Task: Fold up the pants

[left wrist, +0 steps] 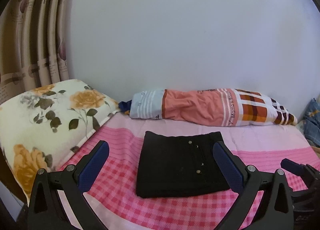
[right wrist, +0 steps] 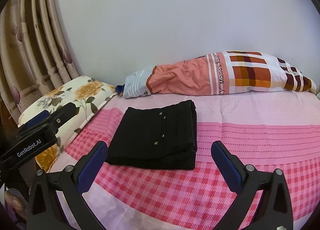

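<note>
Black pants (left wrist: 180,162) lie folded square on the pink bed (left wrist: 160,208); left hand-held gripper (left wrist: 161,160) and right hand-held gripper (right wrist: 160,162) both hover wide, empty.

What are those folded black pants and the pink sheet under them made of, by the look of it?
The black pants look like thick matte woven cloth, perhaps denim or cotton twill: stiff stacked fold edges, small metal studs. The pink sheet looks like thin printed cotton or a blend: flat, no sheen, checks and dotted stripes. Neither fibre is certain.
</note>
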Demonstrator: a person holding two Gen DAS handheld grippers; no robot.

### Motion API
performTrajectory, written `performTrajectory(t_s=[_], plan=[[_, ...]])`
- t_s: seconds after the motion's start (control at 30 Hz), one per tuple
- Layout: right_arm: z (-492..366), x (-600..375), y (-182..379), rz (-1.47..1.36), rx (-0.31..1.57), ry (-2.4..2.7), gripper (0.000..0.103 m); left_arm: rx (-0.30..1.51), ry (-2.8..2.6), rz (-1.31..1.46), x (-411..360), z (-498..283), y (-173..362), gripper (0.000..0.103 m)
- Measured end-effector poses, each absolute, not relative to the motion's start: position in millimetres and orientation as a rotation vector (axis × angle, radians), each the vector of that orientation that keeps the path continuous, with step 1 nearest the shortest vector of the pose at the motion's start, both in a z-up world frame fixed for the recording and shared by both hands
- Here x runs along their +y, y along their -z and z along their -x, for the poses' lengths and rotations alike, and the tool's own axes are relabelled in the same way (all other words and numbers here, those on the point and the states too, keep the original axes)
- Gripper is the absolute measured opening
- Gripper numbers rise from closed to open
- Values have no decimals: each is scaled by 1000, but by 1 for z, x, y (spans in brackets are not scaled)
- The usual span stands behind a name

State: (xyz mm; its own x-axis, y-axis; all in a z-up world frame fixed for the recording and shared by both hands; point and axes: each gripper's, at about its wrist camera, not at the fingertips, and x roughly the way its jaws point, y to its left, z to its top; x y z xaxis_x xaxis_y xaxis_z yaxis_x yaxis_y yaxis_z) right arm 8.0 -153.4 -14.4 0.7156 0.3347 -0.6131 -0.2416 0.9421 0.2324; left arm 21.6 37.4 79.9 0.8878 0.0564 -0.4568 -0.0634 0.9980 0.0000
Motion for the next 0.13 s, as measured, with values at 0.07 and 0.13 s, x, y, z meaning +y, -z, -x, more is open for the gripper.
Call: performTrajectory(t_s=[0.07, 0.13], plan=[[-8, -153, 15, -141, 707, -320, 103, 468, -66, 11, 37, -20, -79, 103], [-7, -153, 16, -137, 707, -312, 103, 488, -61, 20, 38, -23, -79, 103]])
